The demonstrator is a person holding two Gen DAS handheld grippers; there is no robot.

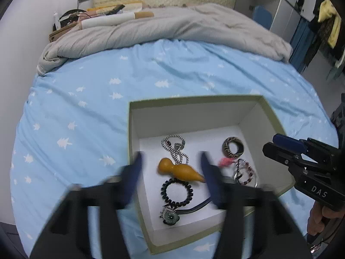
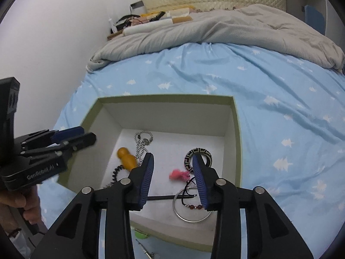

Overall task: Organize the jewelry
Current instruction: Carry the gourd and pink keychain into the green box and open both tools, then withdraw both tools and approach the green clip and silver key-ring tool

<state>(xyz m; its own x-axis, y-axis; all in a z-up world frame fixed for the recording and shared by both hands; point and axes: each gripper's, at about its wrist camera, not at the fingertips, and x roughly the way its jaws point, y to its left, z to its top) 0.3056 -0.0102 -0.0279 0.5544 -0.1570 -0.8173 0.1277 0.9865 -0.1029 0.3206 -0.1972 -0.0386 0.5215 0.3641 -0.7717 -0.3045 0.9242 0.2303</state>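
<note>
A green-rimmed white box (image 1: 194,98) (image 2: 166,98) sits on the blue bed sheet. Inside lie a yellow gourd pendant (image 1: 179,170) (image 2: 127,158), a ball chain (image 1: 174,146) (image 2: 142,140), a black coil hair tie (image 1: 176,192), a patterned ring bangle (image 1: 232,150) (image 2: 208,154), a pink tassel (image 2: 179,174), a silver bangle with a bead bracelet (image 2: 192,207) (image 1: 245,172) and a flower brooch (image 1: 170,215). My left gripper (image 1: 171,172) is open and empty above the box. My right gripper (image 2: 173,174) is open and empty above the box's near side.
A grey duvet (image 1: 161,28) is bunched at the bed's far end, with rolls and clutter by the headboard (image 1: 103,15). A small green item and a thin chain (image 2: 142,237) lie on the sheet in front of the box. Shelves and hanging clothes (image 1: 323,15) stand right.
</note>
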